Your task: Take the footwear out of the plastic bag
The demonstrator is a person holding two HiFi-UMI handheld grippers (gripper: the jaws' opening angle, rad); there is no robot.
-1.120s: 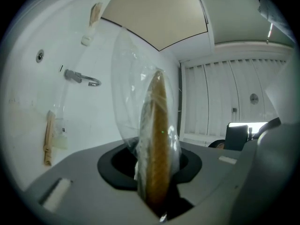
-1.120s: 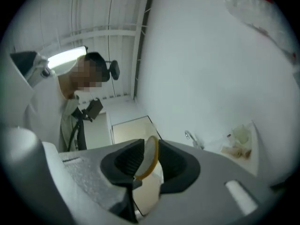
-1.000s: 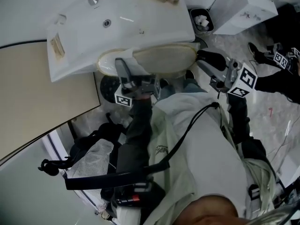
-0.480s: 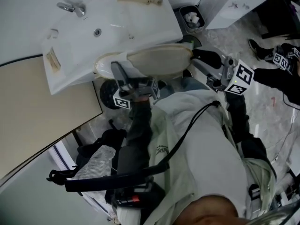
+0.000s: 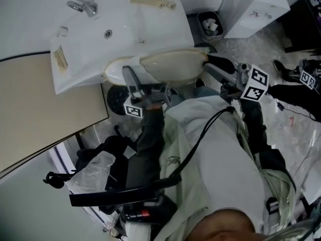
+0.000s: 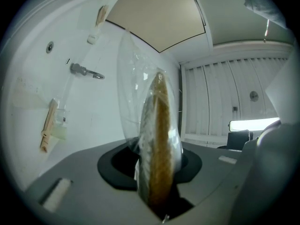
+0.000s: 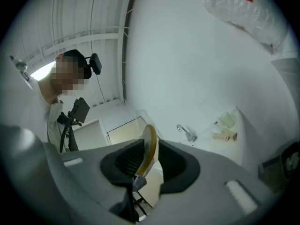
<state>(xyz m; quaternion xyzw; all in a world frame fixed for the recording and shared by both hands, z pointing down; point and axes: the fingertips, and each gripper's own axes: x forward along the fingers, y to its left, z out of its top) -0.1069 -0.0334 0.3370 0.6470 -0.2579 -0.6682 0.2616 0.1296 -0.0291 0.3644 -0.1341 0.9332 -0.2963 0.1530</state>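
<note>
Slipper [image 5: 173, 67], inside its plastic bag [image 5: 111, 67], lies crosswise in the head view, with the left gripper [image 5: 129, 74] and right gripper [image 5: 213, 62] at opposite ends.

Left gripper view: the jaws are clamped on the bagged end, edge-on.

Right gripper view: the jaws pinch the slipper's thin rim.

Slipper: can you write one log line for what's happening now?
left gripper: jaws shut on slipper | right gripper: jaws shut on slipper's other end | plastic bag: around slipper at left jaws
</note>
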